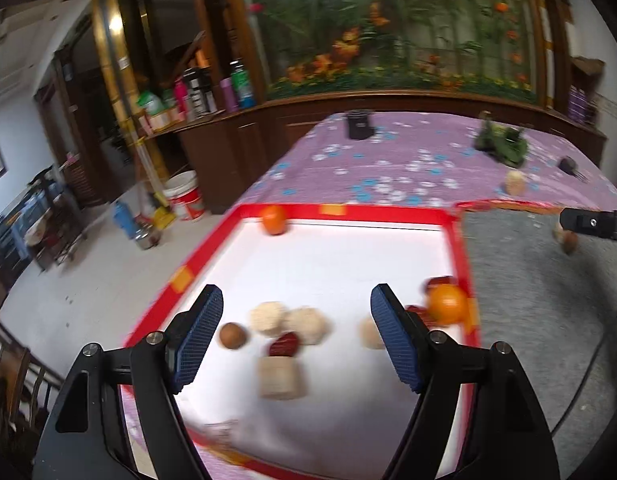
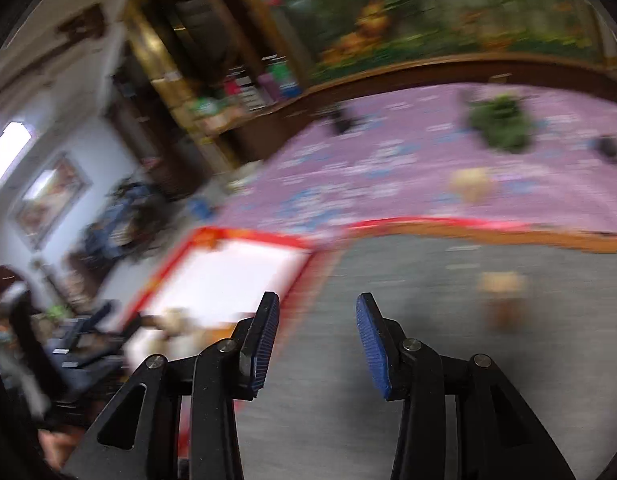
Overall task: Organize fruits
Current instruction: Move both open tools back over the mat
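Left gripper (image 1: pixel 296 336): jaws wide apart, nothing between the pads, hanging over the red-rimmed white tray (image 1: pixel 388 213).

Tray contents, sharp only in the left wrist view — an orange (image 1: pixel 273 220) at the far rim; a second orange (image 1: pixel 447 304) at the right rim, touching a dark red fruit (image 1: pixel 438 281); near the jaws a brown round fruit (image 1: pixel 232 335), two pale round fruits (image 1: pixel 267 317) side by side, a red piece (image 1: pixel 283 345) and a pale block (image 1: pixel 282 378).

Right gripper (image 2: pixel 317 320): jaws partly open and empty, above the grey mat (image 2: pixel 428 360). This view is heavily blurred — the tray (image 2: pixel 176 256) shows only at left; a pale item (image 2: pixel 502 284) lies on the mat ahead, its kind unclear.

Purple floral cloth (image 1: pixel 388 160): a pale fruit (image 1: pixel 515 183), a green cluster (image 1: pixel 502 142).
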`<action>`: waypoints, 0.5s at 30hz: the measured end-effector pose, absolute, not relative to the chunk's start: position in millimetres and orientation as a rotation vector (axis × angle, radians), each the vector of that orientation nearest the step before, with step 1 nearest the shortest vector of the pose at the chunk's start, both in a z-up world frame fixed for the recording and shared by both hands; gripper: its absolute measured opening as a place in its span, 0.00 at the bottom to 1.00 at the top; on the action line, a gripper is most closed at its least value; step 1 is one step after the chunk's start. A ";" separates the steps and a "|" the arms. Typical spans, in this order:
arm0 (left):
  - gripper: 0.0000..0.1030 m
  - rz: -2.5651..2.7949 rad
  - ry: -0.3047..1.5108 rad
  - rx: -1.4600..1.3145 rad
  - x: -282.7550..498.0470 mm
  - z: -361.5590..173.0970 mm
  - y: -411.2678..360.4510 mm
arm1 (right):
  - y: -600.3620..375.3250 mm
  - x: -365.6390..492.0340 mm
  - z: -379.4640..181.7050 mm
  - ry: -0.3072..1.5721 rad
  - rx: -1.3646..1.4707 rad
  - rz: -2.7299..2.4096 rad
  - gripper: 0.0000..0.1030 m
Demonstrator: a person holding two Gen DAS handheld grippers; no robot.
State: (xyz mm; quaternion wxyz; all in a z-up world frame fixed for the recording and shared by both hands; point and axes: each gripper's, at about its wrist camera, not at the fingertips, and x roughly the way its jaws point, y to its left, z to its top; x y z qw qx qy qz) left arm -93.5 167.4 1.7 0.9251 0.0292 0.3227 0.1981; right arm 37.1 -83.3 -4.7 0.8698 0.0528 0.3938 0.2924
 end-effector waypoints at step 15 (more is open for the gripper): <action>0.74 0.248 0.680 0.164 -75.0 23.3 84.8 | -104.8 76.1 -46.1 0.955 -0.021 0.482 0.24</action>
